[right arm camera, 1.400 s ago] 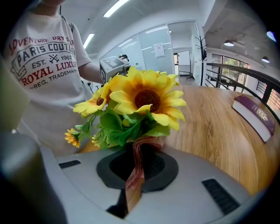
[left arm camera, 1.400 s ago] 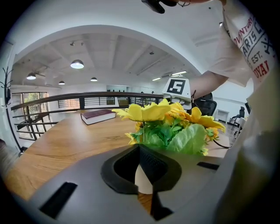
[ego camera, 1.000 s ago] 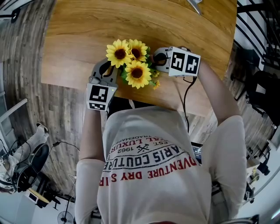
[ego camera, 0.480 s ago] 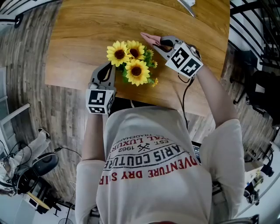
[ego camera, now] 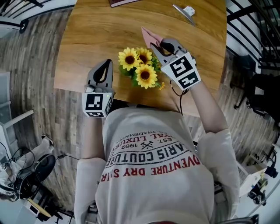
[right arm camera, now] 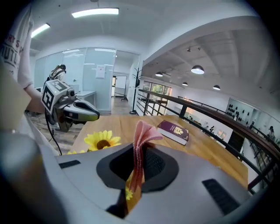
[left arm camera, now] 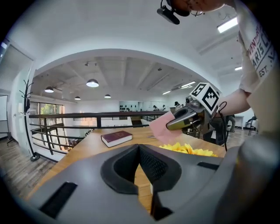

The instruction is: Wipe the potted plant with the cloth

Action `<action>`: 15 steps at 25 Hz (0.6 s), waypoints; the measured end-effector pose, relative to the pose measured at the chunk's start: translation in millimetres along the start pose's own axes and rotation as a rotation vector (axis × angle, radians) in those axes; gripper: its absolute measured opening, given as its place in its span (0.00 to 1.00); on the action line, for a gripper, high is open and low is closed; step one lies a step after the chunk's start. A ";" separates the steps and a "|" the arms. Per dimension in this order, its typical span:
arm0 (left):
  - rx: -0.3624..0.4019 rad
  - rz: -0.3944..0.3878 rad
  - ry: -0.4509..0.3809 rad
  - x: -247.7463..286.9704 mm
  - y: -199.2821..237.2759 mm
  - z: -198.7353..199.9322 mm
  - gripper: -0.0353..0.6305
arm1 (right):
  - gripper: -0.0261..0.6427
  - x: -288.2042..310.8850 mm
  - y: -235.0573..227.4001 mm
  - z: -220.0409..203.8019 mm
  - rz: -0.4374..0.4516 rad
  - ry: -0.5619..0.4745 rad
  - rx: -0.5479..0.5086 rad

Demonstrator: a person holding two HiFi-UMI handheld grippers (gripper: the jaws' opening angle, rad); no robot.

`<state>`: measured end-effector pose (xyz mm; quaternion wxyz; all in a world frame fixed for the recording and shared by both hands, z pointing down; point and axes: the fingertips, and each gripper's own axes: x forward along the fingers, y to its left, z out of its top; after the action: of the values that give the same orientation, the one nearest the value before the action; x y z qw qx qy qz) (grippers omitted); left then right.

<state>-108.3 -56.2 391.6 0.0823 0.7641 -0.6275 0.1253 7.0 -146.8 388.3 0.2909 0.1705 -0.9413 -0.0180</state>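
Note:
The potted plant's yellow sunflowers (ego camera: pixel 141 66) stand near the wooden table's (ego camera: pixel 92 39) front edge; the blooms hide the pot. My right gripper (ego camera: pixel 156 44) is lifted just right of and behind the flowers, shut on a pink cloth (ego camera: pixel 148 35) that sticks out past its tips. In the right gripper view the cloth (right arm camera: pixel 141 140) is pinched upright in the jaws, with a sunflower (right arm camera: pixel 102 141) to the left. My left gripper (ego camera: pixel 106 64) hovers left of the flowers, shut and holding nothing. In the left gripper view the cloth (left arm camera: pixel 162 127) hangs above the blooms (left arm camera: pixel 189 149).
A dark red book (right arm camera: pixel 173 131) lies flat at the far side of the table (left arm camera: pixel 116 138). A small metal object (ego camera: pixel 184 11) rests at the far right corner. A black railing (right arm camera: pixel 210 114) runs beyond the table. Wood-plank floor (ego camera: pixel 39 61) surrounds it.
My right gripper has risen from low beside the flowers and swung up behind them, carrying the pink cloth. My left gripper has lifted away from the flowers' left side.

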 end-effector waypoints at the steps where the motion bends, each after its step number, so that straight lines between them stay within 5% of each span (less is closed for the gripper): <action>1: 0.009 -0.009 -0.014 -0.2 6.0 5.7 0.08 | 0.09 1.9 4.8 7.9 -0.013 -0.007 0.015; 15: 0.098 -0.308 -0.058 0.4 101.0 41.2 0.08 | 0.09 62.5 67.5 77.4 -0.273 0.067 0.278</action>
<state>-203.5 -88.3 349.2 0.0449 0.8577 -0.4981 0.1196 -105.1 -109.0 366.9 0.2905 0.3354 -0.8927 0.0786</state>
